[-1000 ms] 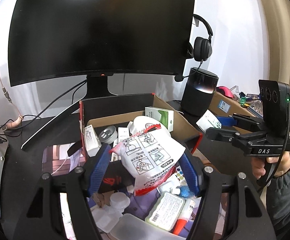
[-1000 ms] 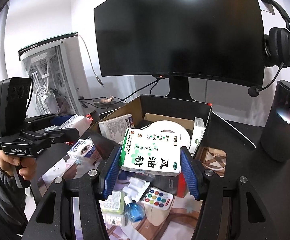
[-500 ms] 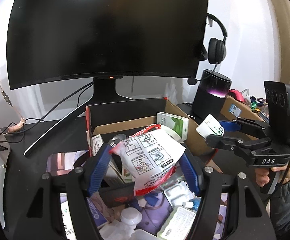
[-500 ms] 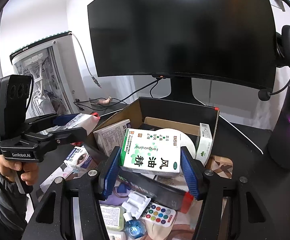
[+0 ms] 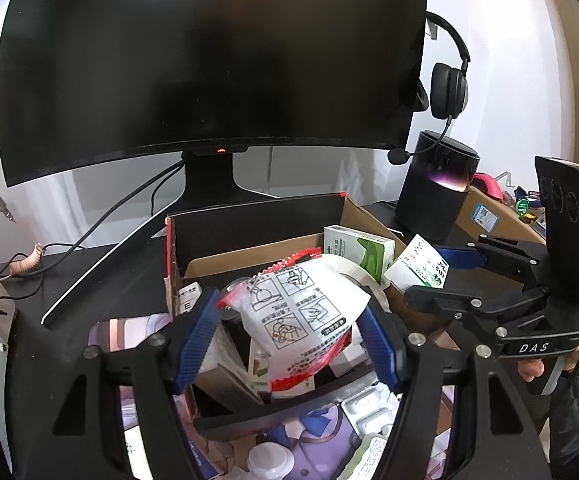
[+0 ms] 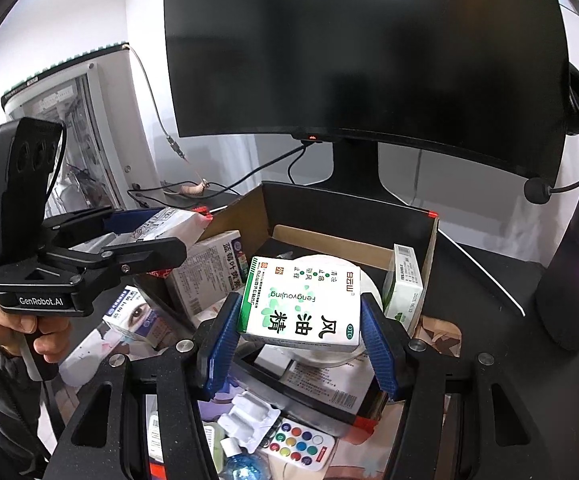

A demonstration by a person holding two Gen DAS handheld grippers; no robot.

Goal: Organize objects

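Observation:
My left gripper point(image 5: 289, 332) is shut on a white and red plastic pouch point(image 5: 295, 320) with line drawings, held above the open cardboard box point(image 5: 249, 220). My right gripper point(image 6: 301, 336) is shut on a white and green medicine carton point(image 6: 301, 304), also over the box point(image 6: 349, 208). The box holds a roll of white tape point(image 6: 365, 280), a green and white carton point(image 5: 359, 248) and other small packs. Each view shows the other gripper from the side: the right gripper point(image 5: 421, 270) with its carton, the left gripper point(image 6: 169, 228) with its pouch.
A large black monitor point(image 5: 209, 60) stands behind the box, a black speaker point(image 5: 435, 192) and a headset point(image 5: 447, 88) to the right, a white computer case point(image 6: 61, 128) to the left. Loose items lie in front: a colourful remote point(image 6: 299, 446), blister packs point(image 6: 249, 416), an eye-drop box point(image 6: 133, 316).
Both grippers have moved forward toward and over the box, each keeping its item. The box and monitor look closer and larger now.

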